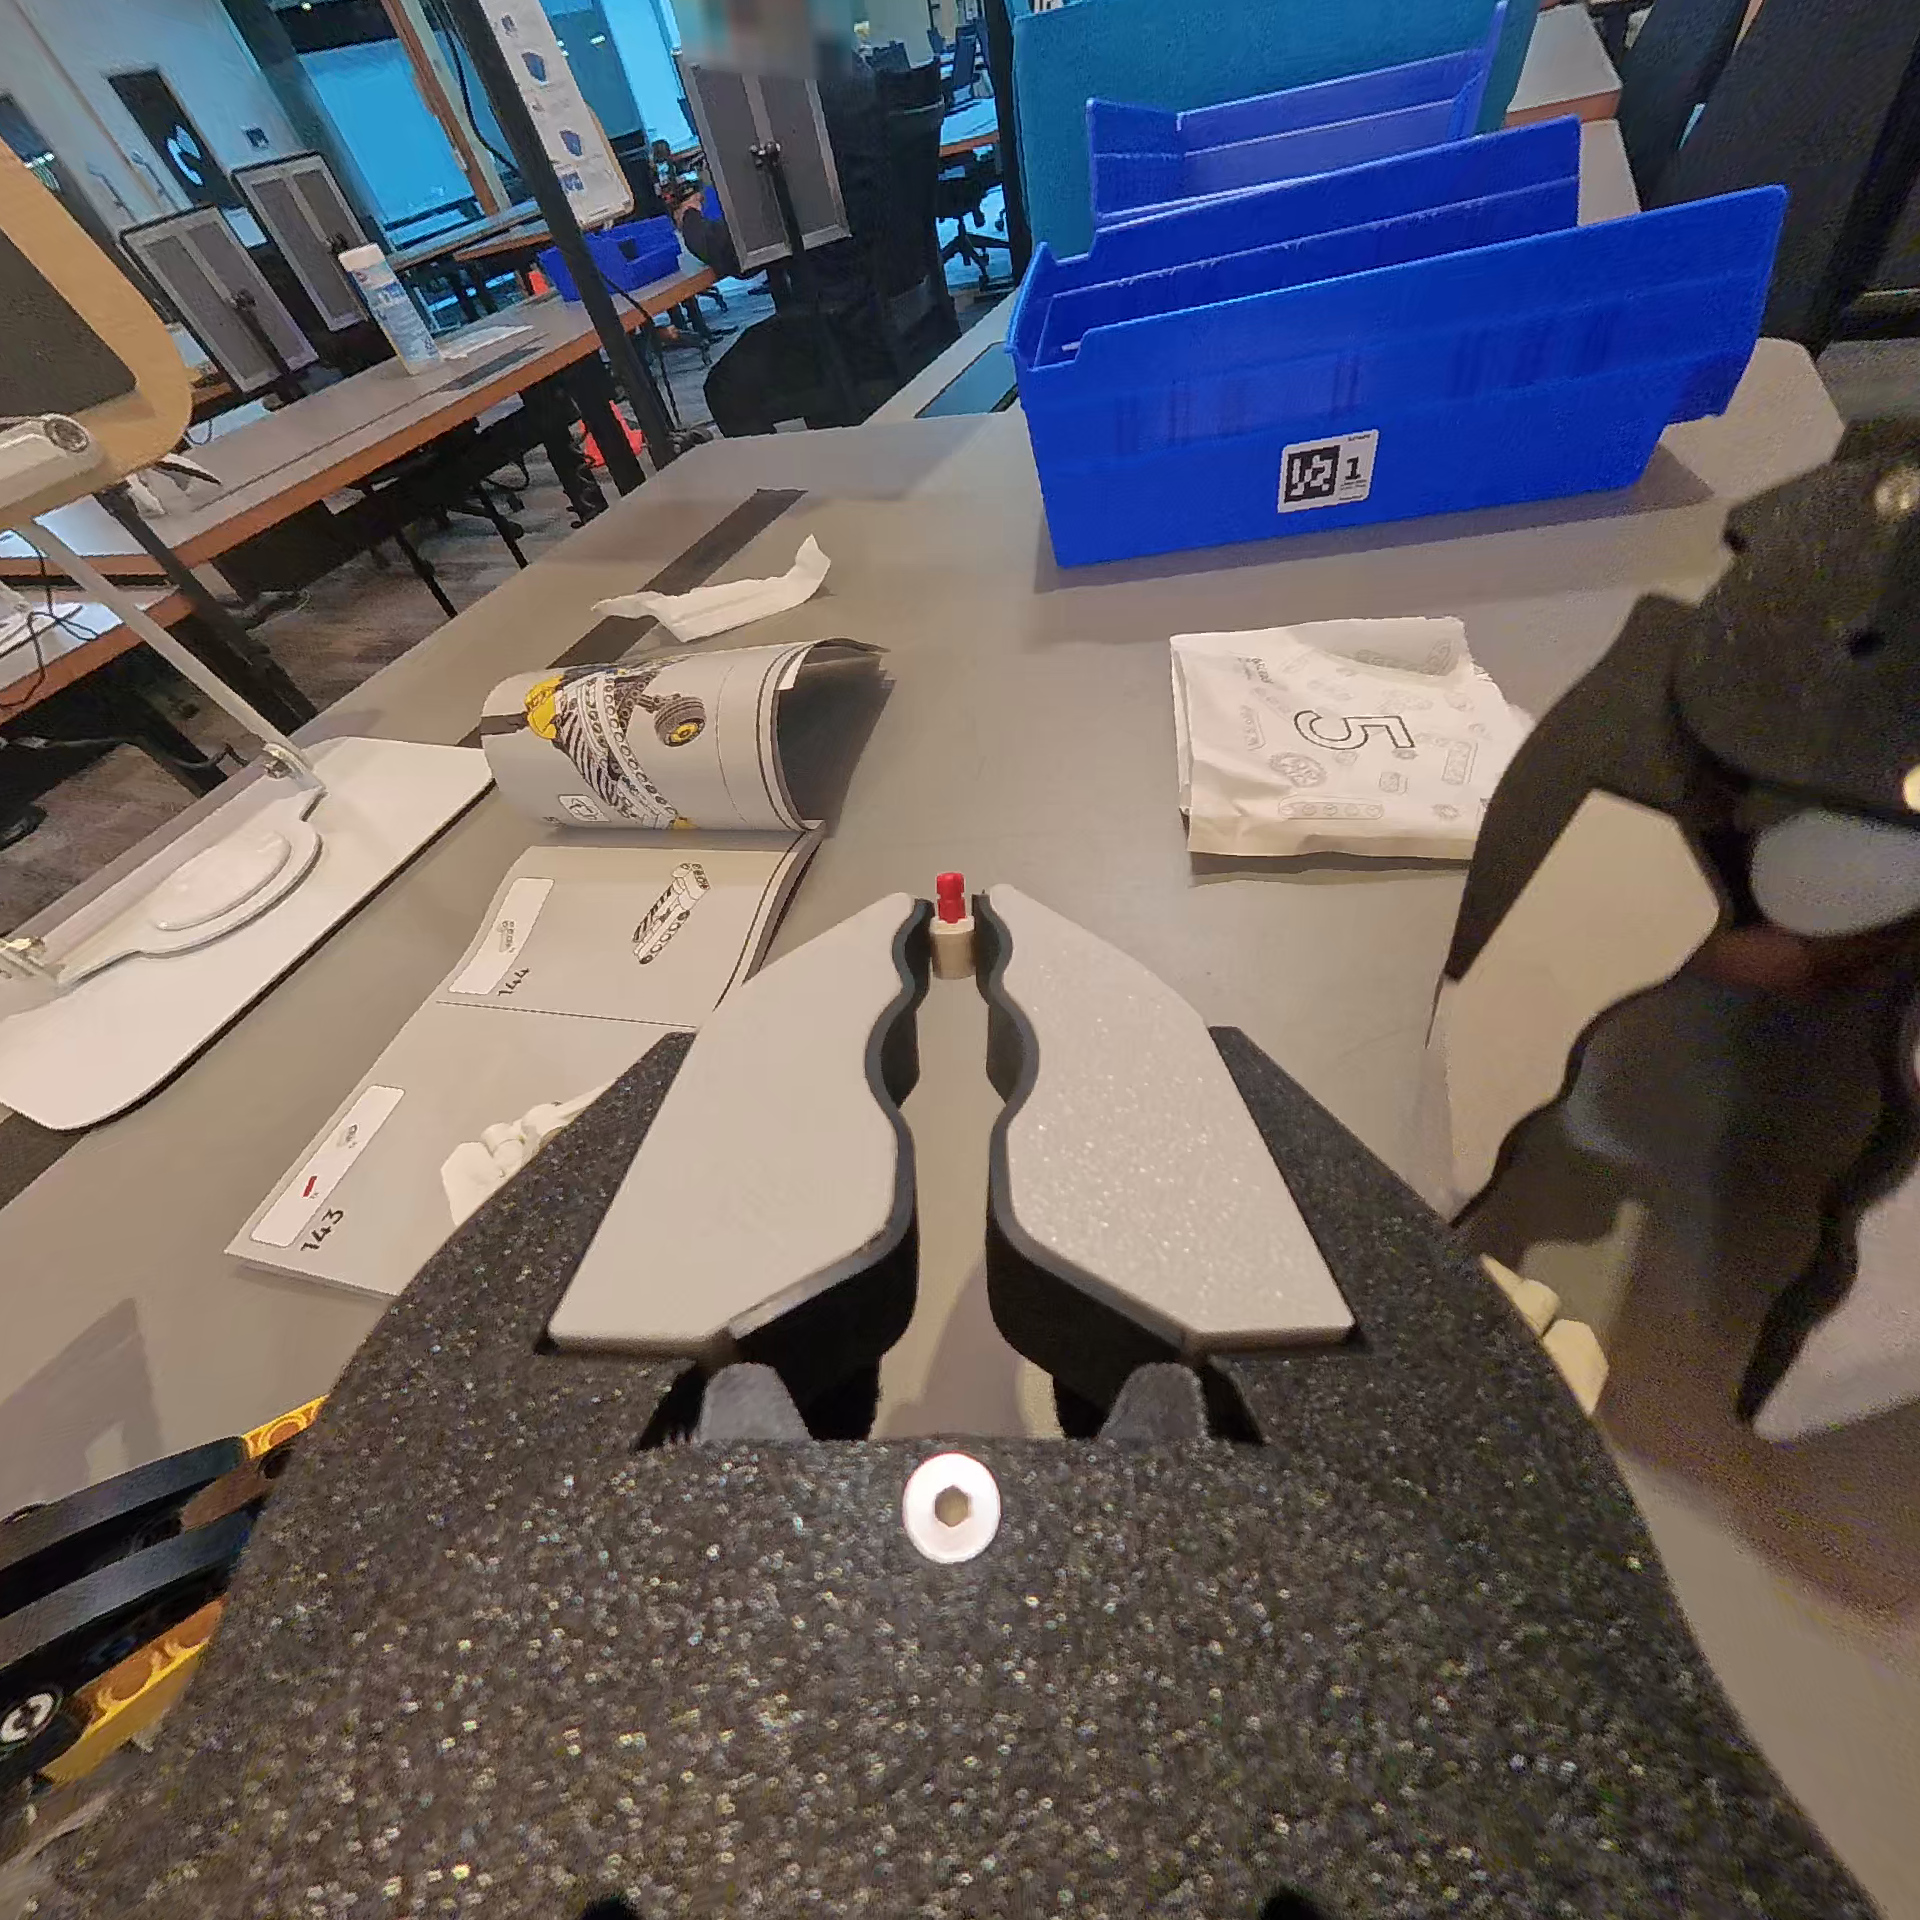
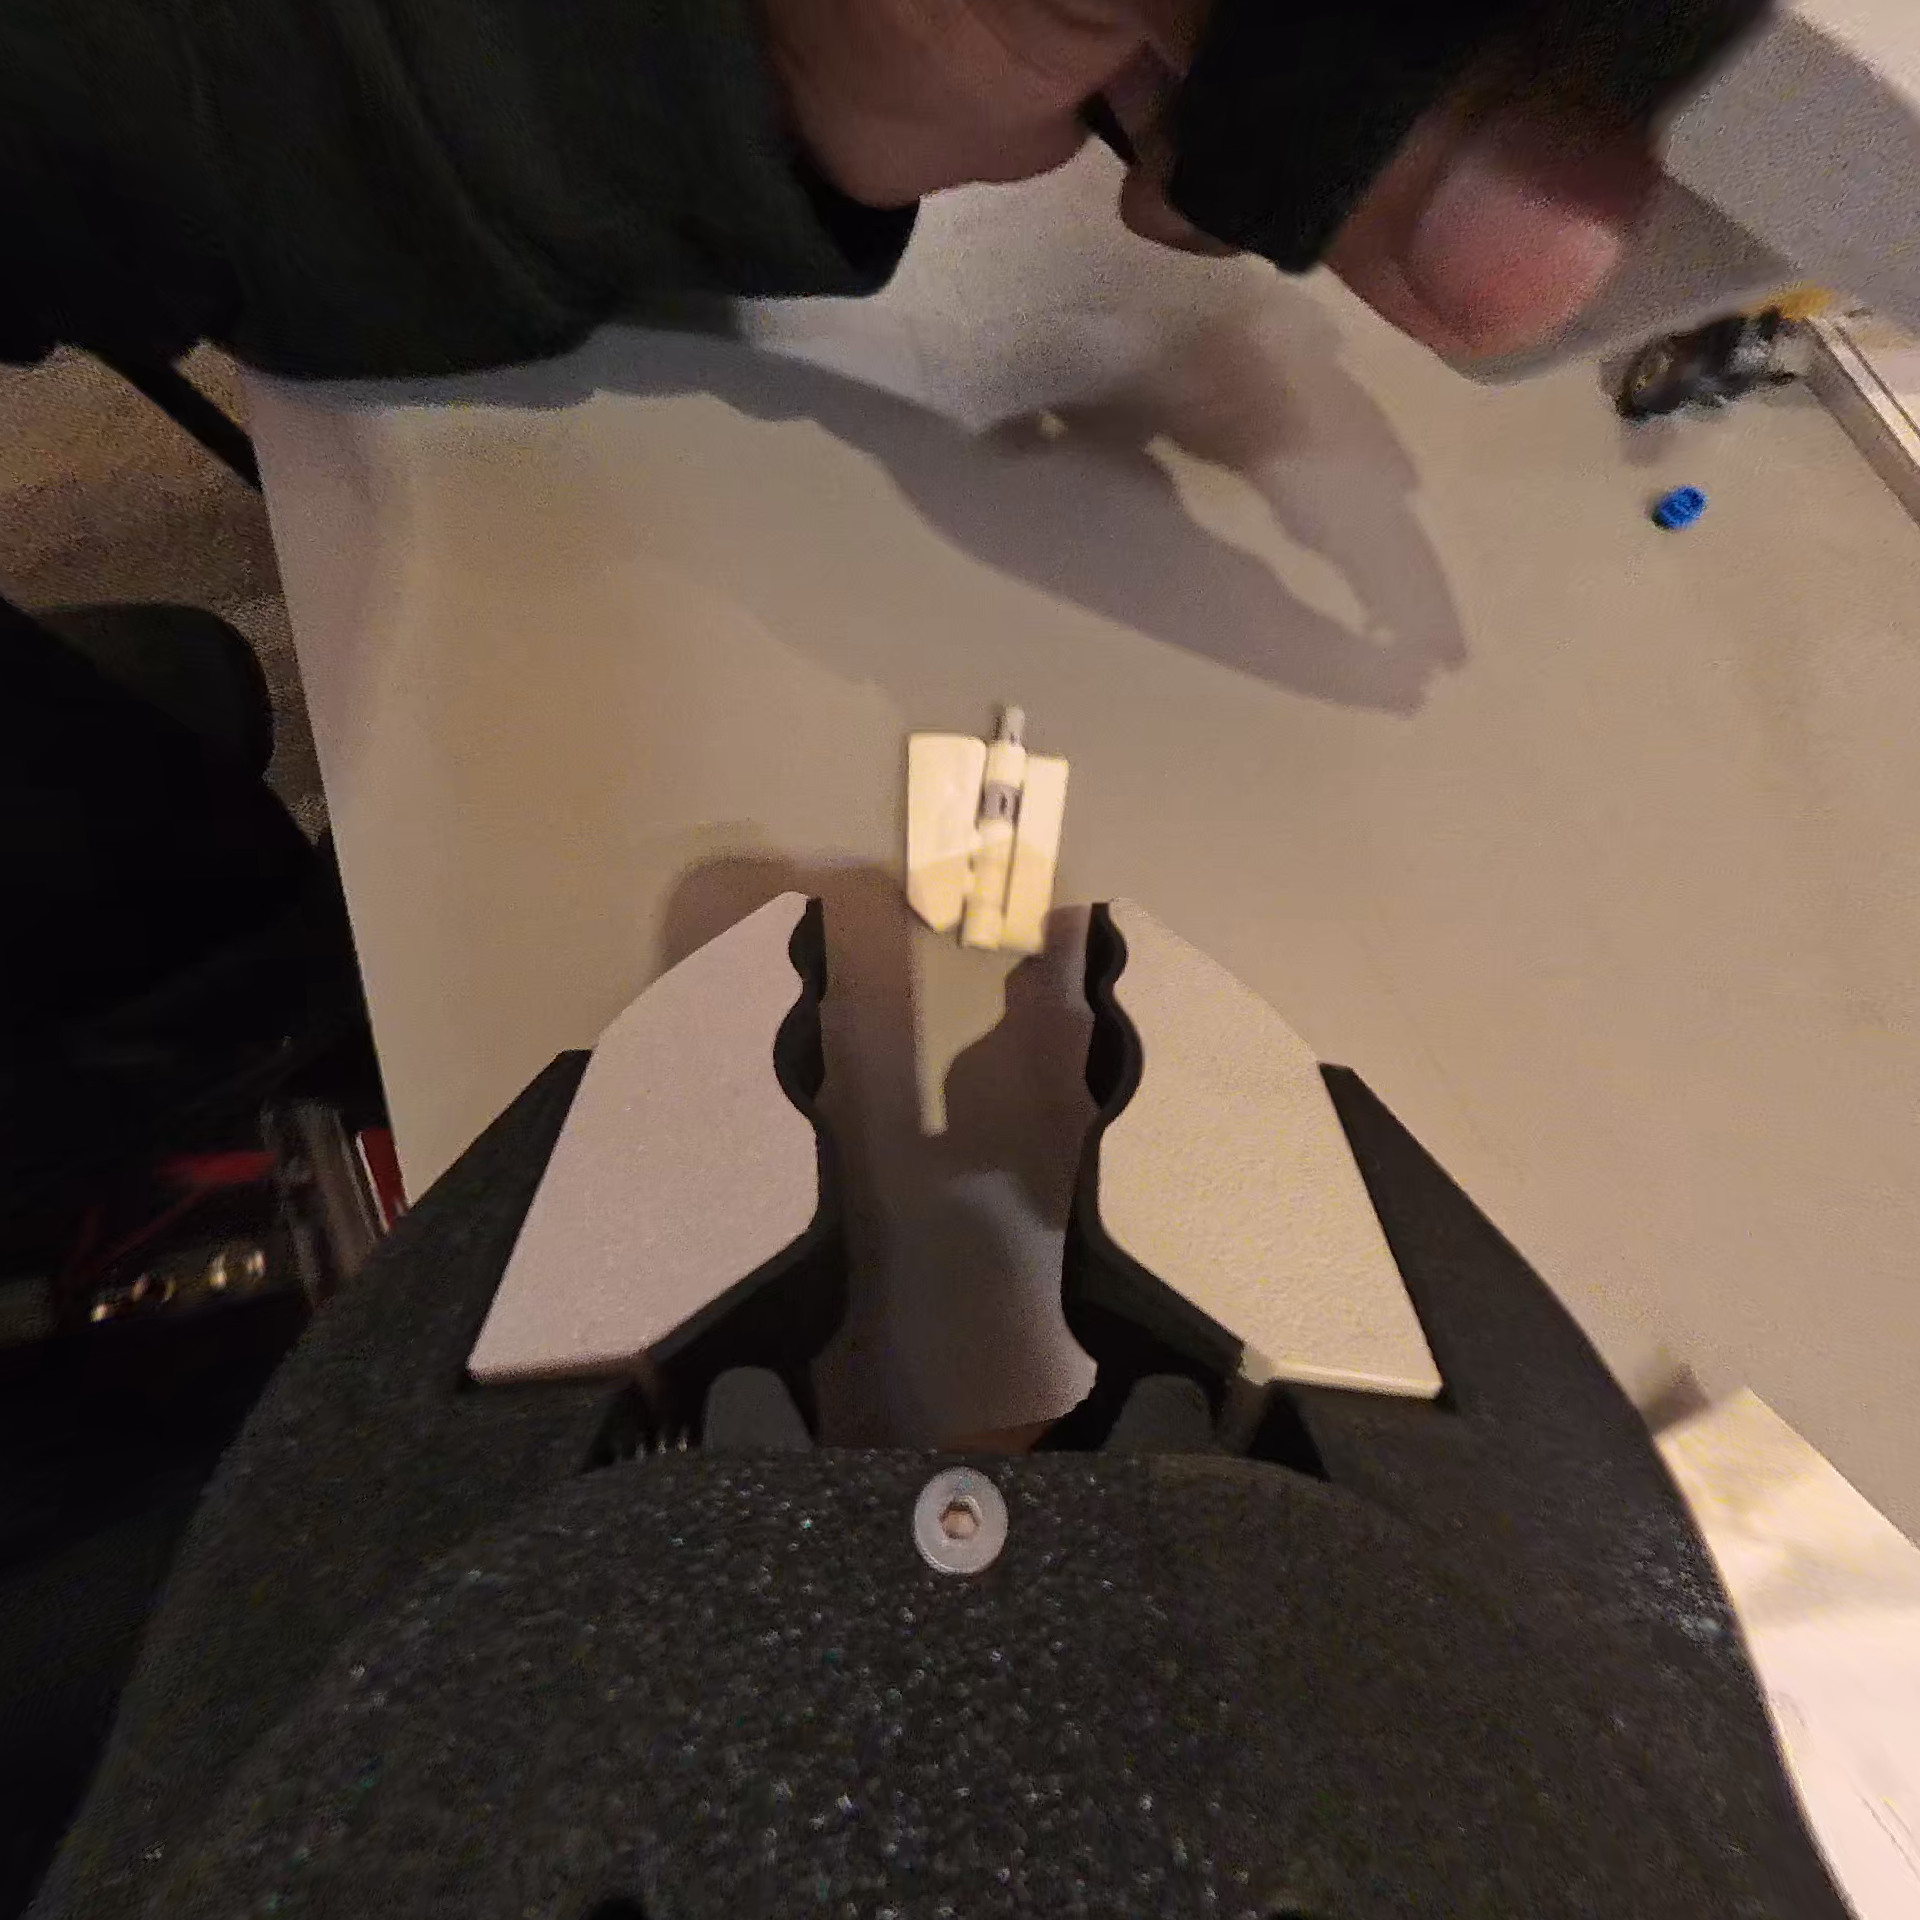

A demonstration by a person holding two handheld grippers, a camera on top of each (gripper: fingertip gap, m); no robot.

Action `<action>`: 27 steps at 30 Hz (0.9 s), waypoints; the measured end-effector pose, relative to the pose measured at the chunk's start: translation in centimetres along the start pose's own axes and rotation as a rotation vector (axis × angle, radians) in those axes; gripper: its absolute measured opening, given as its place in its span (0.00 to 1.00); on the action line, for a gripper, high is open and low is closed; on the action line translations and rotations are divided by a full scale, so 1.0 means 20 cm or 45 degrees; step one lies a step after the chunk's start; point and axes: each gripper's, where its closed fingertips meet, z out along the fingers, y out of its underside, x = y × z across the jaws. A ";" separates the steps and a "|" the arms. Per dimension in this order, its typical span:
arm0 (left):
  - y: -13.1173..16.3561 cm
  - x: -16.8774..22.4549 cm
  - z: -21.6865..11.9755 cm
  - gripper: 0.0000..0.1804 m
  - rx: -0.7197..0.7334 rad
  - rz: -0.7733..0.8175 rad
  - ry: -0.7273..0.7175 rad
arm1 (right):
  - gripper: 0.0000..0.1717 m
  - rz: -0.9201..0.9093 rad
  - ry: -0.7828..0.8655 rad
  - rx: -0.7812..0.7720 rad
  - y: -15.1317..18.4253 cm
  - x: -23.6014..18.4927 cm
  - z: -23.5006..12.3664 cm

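My left tongs (image 1: 951, 920) clench a tiny, rigid, light beige plastic bush with a red pin (image 1: 952, 930), pinched at its barrel, while my right tongs (image 2: 956, 920) hang released over a small white plastic brick assembly (image 2: 985, 836) on the grey table (image 2: 1455, 935).

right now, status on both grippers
Left gripper clamped on small tan bush with red pin. Right gripper open above white part, not touching. Nothing between.

This is an open-plan lab or workshop office. Rows of long grey worktables (image 1: 416, 416) on black legs run back toward glass partitions (image 1: 353, 135), with black office chairs (image 1: 966, 229) between them. Blue plastic storage bins (image 1: 1382, 343) stand on the nearest grey tabletop (image 1: 987, 727), one bearing a white printed marker sticker (image 1: 1327, 471).
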 end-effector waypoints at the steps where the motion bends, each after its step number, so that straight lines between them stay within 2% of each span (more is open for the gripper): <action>1: 0.00 0.00 0.00 0.04 0.001 -0.002 0.001 | 0.29 -0.002 0.014 -0.006 -0.01 0.00 0.03; 8: 0.00 0.01 -0.01 0.04 -0.018 -0.010 0.020 | 0.26 -0.052 0.107 -0.032 -0.02 0.03 0.08; 13: -0.01 0.03 -0.01 0.04 -0.004 0.004 0.056 | 0.27 -0.016 0.161 0.097 -0.08 0.16 -0.05; 16: 0.01 0.05 0.00 0.04 -0.013 0.088 0.069 | 0.27 0.027 0.218 0.216 -0.13 0.30 -0.19; 20: 0.17 0.15 -0.07 0.05 -0.222 0.309 0.139 | 0.25 0.016 0.301 0.160 -0.09 0.47 -0.25; 21: 0.21 0.16 -0.10 0.05 -0.270 0.342 0.100 | 0.24 0.023 0.305 0.137 -0.09 0.50 -0.24; 23: 0.22 0.20 -0.17 0.05 -0.253 0.347 0.051 | 0.24 0.067 0.271 0.113 -0.12 0.56 -0.17; 27: 0.19 0.23 -0.22 0.05 -0.201 0.331 -0.048 | 0.23 0.106 0.199 0.054 -0.24 0.66 0.09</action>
